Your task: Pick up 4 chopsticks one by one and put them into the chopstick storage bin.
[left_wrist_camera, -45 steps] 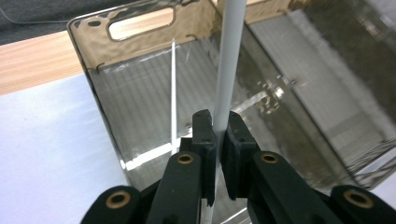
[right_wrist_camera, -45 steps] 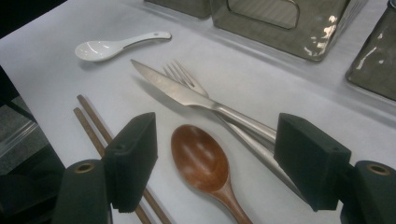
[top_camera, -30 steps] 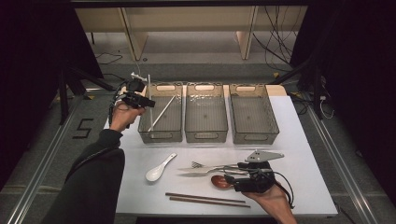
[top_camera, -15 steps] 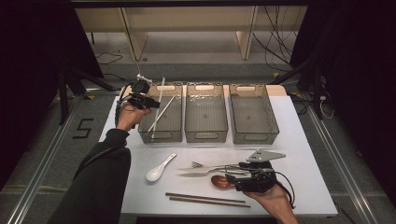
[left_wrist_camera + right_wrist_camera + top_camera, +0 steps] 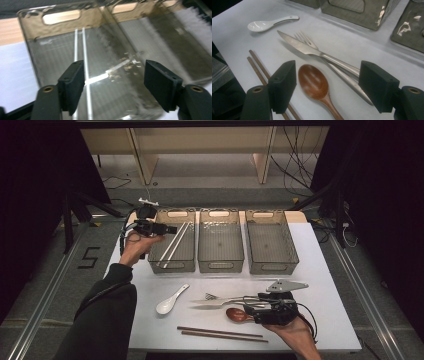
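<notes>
A pair of white chopsticks (image 5: 175, 245) (image 5: 83, 50) lies inside the left clear bin (image 5: 159, 265) (image 5: 32, 62). My left gripper (image 5: 170, 228) (image 5: 113, 72) hovers over that bin's left rim; its jaws have just been opening and now stand open with nothing between them. My right gripper (image 5: 248, 305) (image 5: 328, 68) rests low over the table near the front right, open. Its jaws straddle the bowl of a brown wooden spoon (image 5: 237, 315) (image 5: 313, 80) without touching it.
A steel knife (image 5: 212, 306) (image 5: 304, 48) and fork (image 5: 215, 297) (image 5: 305, 38) lie beside the wooden spoon. A white ceramic spoon (image 5: 170, 302) (image 5: 264, 23) and brown chopsticks (image 5: 220, 334) (image 5: 258, 67) lie nearby. The middle bin (image 5: 220, 265) and right bin (image 5: 272, 265) hold nothing.
The left gripper's jaws opened and let go of the white chopsticks, which now lie in the left bin. The left hand shifted a little. The right gripper kept still.
</notes>
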`<state>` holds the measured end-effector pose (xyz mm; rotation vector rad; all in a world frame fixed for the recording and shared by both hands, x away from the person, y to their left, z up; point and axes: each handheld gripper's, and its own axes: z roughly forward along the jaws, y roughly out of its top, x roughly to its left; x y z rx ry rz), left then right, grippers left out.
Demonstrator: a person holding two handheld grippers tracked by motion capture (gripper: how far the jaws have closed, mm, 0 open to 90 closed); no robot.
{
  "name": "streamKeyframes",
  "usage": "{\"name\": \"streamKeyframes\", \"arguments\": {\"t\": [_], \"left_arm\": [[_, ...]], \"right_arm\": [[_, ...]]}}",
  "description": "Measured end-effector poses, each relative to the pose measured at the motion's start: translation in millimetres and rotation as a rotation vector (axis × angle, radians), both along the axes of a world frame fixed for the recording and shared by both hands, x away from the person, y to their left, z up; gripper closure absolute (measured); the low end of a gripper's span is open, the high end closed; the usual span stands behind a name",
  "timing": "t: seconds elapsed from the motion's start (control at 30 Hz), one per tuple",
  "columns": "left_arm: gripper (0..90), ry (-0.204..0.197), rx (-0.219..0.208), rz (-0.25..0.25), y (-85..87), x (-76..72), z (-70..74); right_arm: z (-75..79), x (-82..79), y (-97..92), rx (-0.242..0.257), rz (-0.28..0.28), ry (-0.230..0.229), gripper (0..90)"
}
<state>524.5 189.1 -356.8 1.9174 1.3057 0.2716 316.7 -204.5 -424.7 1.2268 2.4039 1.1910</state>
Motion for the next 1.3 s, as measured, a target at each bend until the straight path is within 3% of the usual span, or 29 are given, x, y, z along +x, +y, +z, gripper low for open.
{"name": "streamKeyframes", "arguments": {"t": [0.27,0.47,0.6,0.83,1.3], "left_arm": [[24.6,-0.044,-0.087,-0.076,1.7,-45.5,10.1],[23.0,-0.071,-0.120,-0.126,0.7,-78.0,3.8],[22.5,-0.067,-0.120,-0.146,-0.6,-92.3,-4.9],[21.9,-0.052,-0.104,-0.178,-2.1,-106.2,-19.1],[20.9,-0.051,-0.061,-0.239,-10.5,-125.6,-26.9]], "right_arm": [[0.2,2.4,-6.3,-0.021,0.012,0.020,31.1],[-1.6,3.8,-7.6,-0.047,0.023,0.035,31.1],[-2.3,4.6,-8.1,-0.055,0.031,0.044,31.0],[-4.7,5.1,-7.6,-0.064,0.047,0.052,31.0],[-7.3,3.8,-2.7,-0.079,0.078,0.051,31.1]]}}
